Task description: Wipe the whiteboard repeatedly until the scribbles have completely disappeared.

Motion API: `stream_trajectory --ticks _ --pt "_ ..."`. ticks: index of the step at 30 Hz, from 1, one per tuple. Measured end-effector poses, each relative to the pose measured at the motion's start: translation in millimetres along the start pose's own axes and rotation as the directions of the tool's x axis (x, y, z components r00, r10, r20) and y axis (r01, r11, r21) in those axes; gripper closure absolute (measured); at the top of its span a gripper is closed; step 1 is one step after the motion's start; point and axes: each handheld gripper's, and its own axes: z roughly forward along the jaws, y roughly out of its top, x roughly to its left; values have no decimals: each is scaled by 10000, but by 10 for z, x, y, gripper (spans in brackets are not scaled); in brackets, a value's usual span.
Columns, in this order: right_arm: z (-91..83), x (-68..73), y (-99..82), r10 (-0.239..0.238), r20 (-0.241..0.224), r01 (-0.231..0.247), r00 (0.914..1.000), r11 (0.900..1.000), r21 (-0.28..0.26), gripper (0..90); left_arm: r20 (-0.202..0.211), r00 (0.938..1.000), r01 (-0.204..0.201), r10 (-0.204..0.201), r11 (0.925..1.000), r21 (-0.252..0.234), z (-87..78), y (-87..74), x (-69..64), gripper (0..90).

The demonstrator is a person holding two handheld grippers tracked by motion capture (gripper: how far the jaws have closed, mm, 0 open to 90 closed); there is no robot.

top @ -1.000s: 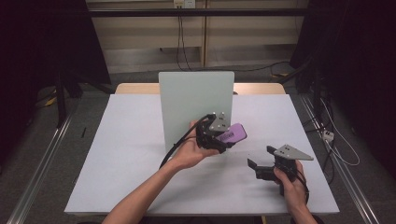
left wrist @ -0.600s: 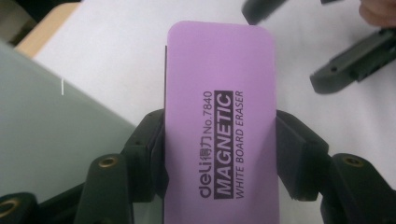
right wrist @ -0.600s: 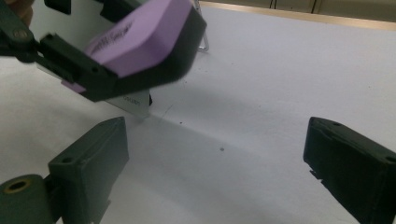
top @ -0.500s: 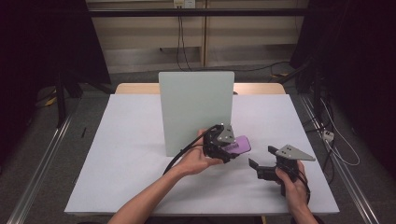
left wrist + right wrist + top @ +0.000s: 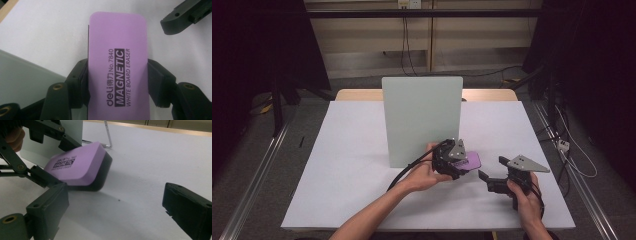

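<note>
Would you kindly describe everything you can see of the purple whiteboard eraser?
The eraser is a flat, rounded-corner block with a smooth purple top, seemingly plastic, over a black base layer. Black print on top reads "deli No.7840 MAGNETIC WHITE BOARD ERASER". The left tongs clamp its two long sides. It is tilted, low over the white table, just right of the upright pale green board; whether it touches the table is unclear.

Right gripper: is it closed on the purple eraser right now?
No. In the right gripper view the right gripper has its jaws wide apart with bare table between them, while the purple eraser sits clamped in the left gripper.
</note>
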Motion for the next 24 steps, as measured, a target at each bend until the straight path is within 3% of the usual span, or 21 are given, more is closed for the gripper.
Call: stream_trajectory --ticks 7,10,14,17,20,24 --pt "3 4 -1 6 8 -6 10000 10000 22 70 -311 9994 -147 158 9993 355 -190 -76 37 409" --pt "7 7 0 15 22 -15 10000 10000 23 70 -472 9988 -79 92 9996 268 -293 -127 66 409" --pt "13 15 3 -2 25 2 10000 10000 25 70 -732 9962 435 -483 9969 -652 -529 -133 212 409" --pt "18 14 2 5 10 -5 10000 10000 29 70 -1127 9913 552 -677 9923 -1110 -699 -81 302 408" --pt "18 15 1 2 13 -2 10000 10000 32 70 -1168 9913 491 -605 9939 -986 -714 -75 309 408" --pt "14 18 1 29 14 -29 10000 10000 25 70 -921 9957 122 -140 9997 -194 -551 -113 197 409"
